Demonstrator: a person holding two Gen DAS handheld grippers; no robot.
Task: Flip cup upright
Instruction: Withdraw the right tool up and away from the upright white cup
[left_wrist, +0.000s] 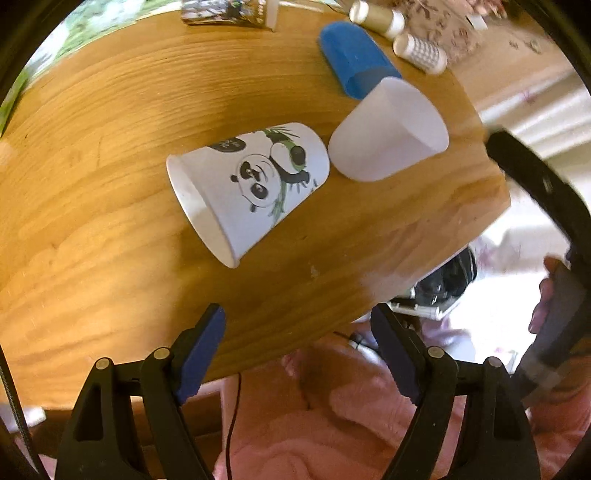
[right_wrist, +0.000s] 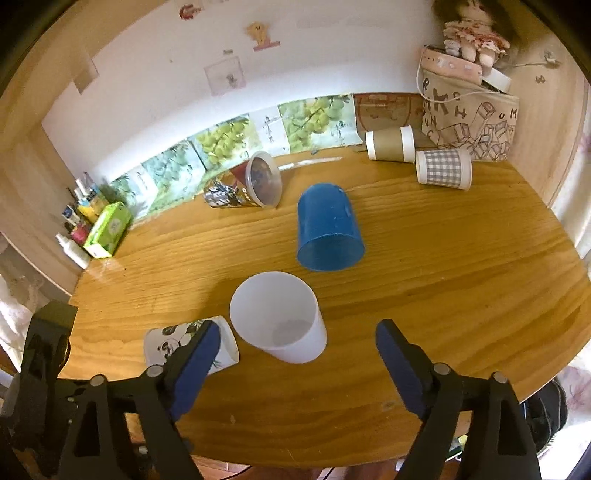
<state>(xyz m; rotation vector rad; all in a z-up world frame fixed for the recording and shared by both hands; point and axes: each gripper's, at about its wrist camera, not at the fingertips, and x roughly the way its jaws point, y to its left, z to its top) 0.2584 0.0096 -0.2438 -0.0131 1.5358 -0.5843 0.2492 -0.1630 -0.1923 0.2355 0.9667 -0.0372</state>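
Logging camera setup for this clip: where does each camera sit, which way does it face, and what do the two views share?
Left wrist: on the left gripper, above the table's near edge, looking down at the panda cup; the person's hand shows at right.
Right wrist: on the right gripper, at the near edge facing the back wall, white cup ahead.
Shared: panda cup, white cup, blue cup, all lying down.
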